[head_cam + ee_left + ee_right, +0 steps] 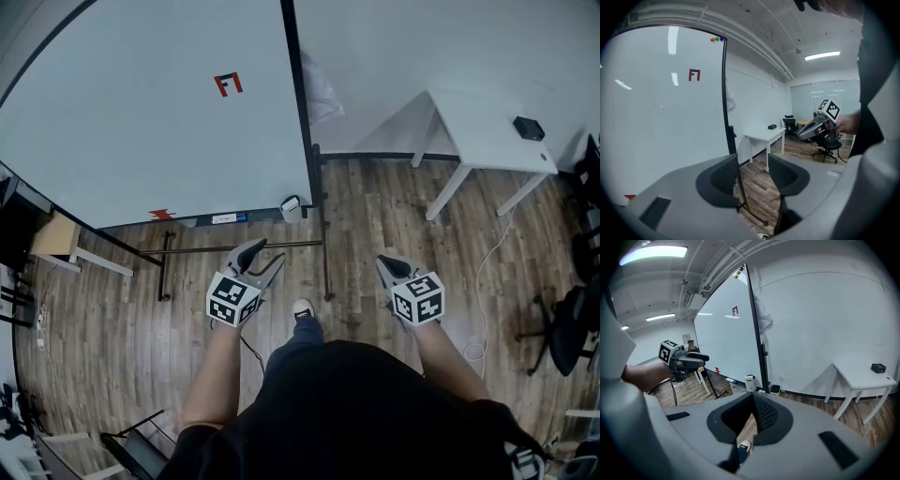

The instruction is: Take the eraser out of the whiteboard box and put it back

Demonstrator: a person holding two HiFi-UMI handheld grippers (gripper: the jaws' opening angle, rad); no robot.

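Wood-plank floor [375, 206], head view: one large white whiteboard [159, 122] on a black stand; one small white box [292, 207] at its lower right corner, eraser not made out; both forearms stretched forward, level, short of the board | left gripper view: left gripper [753, 160] jaws apart, empty | right gripper view: right gripper [752, 395] jaws together, empty

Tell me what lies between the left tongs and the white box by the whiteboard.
Head view: only the stand's dark crossbar over bare wood floor separates the left tongs from the white box.
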